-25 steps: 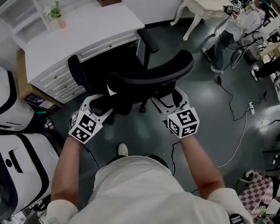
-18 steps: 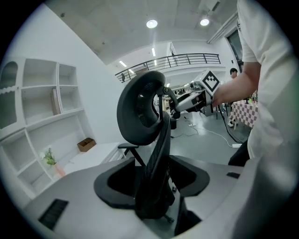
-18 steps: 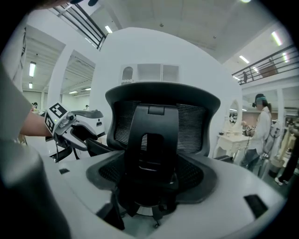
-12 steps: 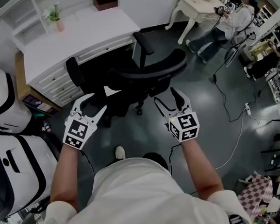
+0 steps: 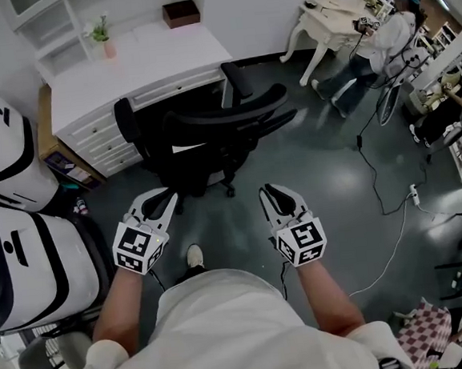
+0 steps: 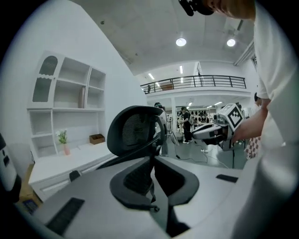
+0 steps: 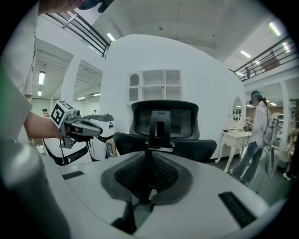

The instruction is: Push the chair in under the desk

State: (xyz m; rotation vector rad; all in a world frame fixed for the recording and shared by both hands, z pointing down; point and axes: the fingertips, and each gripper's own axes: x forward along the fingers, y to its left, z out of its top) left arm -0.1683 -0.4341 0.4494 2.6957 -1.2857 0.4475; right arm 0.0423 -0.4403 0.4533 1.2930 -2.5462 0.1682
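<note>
1. From above, I can't see most of the chair's (image 5: pixel 218 128) seat and wheels; its own back covers them.
2. The white machines (image 5: pixel 53 267) on the left run off the picture's edge.

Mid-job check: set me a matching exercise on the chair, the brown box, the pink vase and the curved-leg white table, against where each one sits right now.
Things:
1. chair
2. brown box
3. pink vase
4. curved-leg table

Places:
A. on the desk top, beside the shelves
B. by a standing person, upper right of the head view
C. on the floor at the desk's front, backrest toward the camera
D. far right corner of the desk top

Pairs: 1-C; 2-D; 3-A; 4-B
</note>
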